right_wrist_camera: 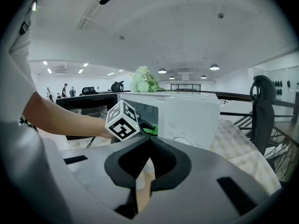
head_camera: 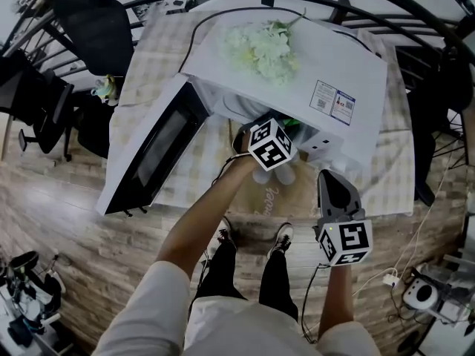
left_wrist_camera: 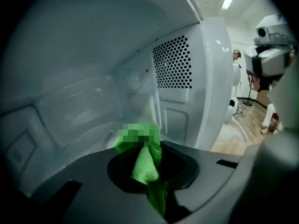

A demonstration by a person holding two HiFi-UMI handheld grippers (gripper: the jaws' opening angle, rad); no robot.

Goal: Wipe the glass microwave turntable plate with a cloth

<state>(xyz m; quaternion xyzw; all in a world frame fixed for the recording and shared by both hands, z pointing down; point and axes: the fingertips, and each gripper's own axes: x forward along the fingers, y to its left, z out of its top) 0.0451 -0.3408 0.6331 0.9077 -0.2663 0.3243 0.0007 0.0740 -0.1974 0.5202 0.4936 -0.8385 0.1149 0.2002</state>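
Observation:
A white microwave [head_camera: 297, 58] stands on the table with its door [head_camera: 156, 150] swung open to the left. My left gripper [head_camera: 278, 130] reaches into the cavity, shut on a green cloth [left_wrist_camera: 145, 164] that bunches past the jaw tips. Around the left gripper [left_wrist_camera: 149, 147] I see the perforated right wall [left_wrist_camera: 173, 62] and the back wall. The glass turntable plate lies below the gripper body and is hidden. My right gripper [head_camera: 329, 175] hangs back in front of the microwave, shut and empty; seen from the right gripper [right_wrist_camera: 150, 139], the cloth [right_wrist_camera: 150, 130] shows green at the cavity mouth.
White artificial flowers [head_camera: 260, 47] lie on the microwave's top. A checked tablecloth [head_camera: 159, 50] covers the table. Office chairs [head_camera: 89, 28] stand at the left, a railing [head_camera: 386, 10] runs behind, and cables with a power strip [head_camera: 390, 279] lie on the wood floor at the right.

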